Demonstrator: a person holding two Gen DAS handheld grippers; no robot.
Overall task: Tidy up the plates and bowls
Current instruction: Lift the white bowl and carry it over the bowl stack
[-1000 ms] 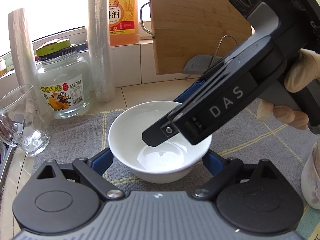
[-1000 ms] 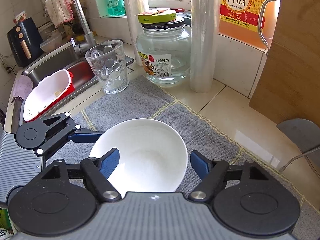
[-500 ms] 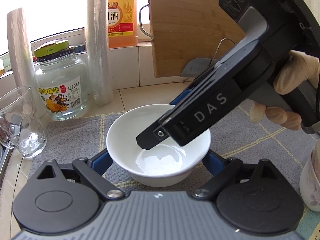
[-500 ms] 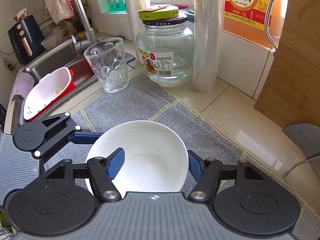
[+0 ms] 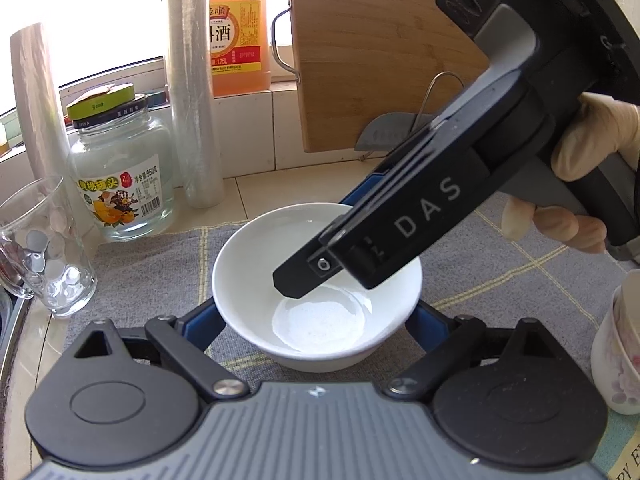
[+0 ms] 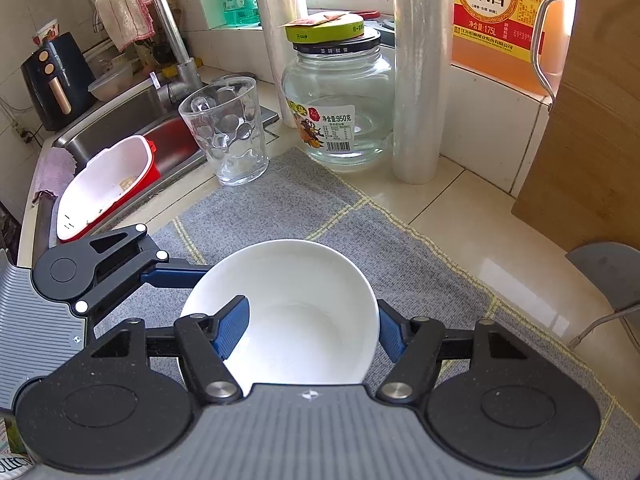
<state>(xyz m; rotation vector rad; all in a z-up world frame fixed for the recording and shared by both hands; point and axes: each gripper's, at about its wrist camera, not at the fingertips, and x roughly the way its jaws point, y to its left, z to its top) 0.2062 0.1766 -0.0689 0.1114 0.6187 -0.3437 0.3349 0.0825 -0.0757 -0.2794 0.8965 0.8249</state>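
The white bowl (image 6: pixel 288 304) sits on a gray mat (image 6: pixel 280 200) on the desk (image 6: pixel 472 216). The bowl looks empty and shiny inside.

The right gripper (image 6: pixel 308 326) has the bowl. One blue finger (image 6: pixel 232 328) is inside the bowl, against the wall. The other blue finger is outside, on the other side of the rim. The two fingers pinch the bowl wall between them, so this gripper is closed tight on the bowl. In the left camera you can see the right gripper (image 5: pixel 304 280) reach down into the bowl (image 5: pixel 316 308) from the upper right. A hand (image 5: pixel 580 184) in a pale glove holds its handle.

The left gripper (image 5: pixel 316 324) is around the near side of the bowl. Its blue fingers (image 5: pixel 200 324) stand wide, one on each side of the bowl. I cannot tell if they touch it or only sit beside it.

Behind the bowl, at the far edge of the mat, is a clear drinking glass (image 6: pixel 224 132). Next to it stands a big glass jar (image 6: pixel 340 108) with a green lid. A tall roll of clear wrap (image 6: pixel 416 72) stands just beside the jar. An orange bottle (image 6: pixel 504 12) with a yellow and red label is on the tiled ledge behind them. A wooden cutting board (image 5: pixel 372 60) leans up on the right.

To the left is a metal sink (image 6: pixel 120 120) with a tap (image 6: pixel 172 40). A cloth (image 6: pixel 124 12) hangs over the tap. A red and white tub (image 6: pixel 104 188) sits in the sink.
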